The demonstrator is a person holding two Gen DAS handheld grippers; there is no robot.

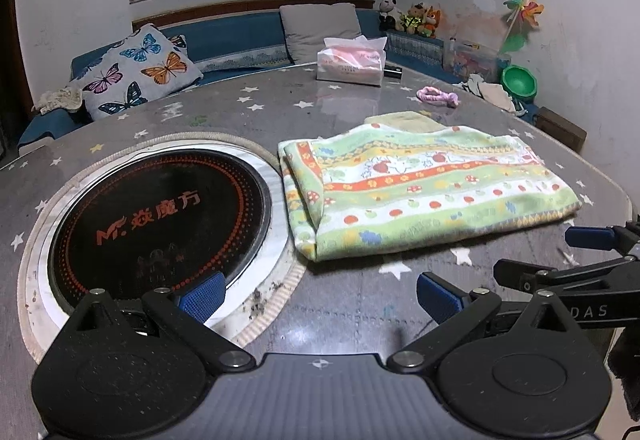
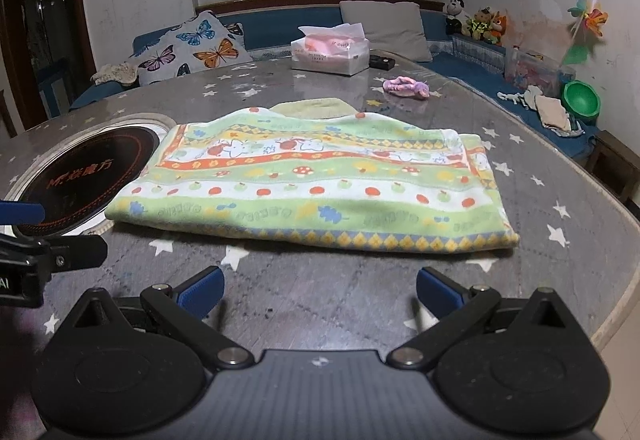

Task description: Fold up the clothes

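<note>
Green patterned terry towel (image 2: 316, 180) laid folded on table; left gripper (image 1: 318, 294), right gripper (image 2: 318, 290) held spread, empty, for approach.

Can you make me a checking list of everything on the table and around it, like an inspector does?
Surface: round grey star-patterned table with a black inset cooktop.
Job's things: green patterned fruit-print cloth, folded flat; a pale yellow cloth peeks out behind it.
Clutter: white-and-pink tissue pack, pink knitted band, small black box.
Grippers: left gripper and right gripper both open, holding nothing, short of the cloth.
Cables: nothing seen.
Surroundings: blue bench seat, butterfly-print pillow, plush toys, green plastic bowl.
</note>
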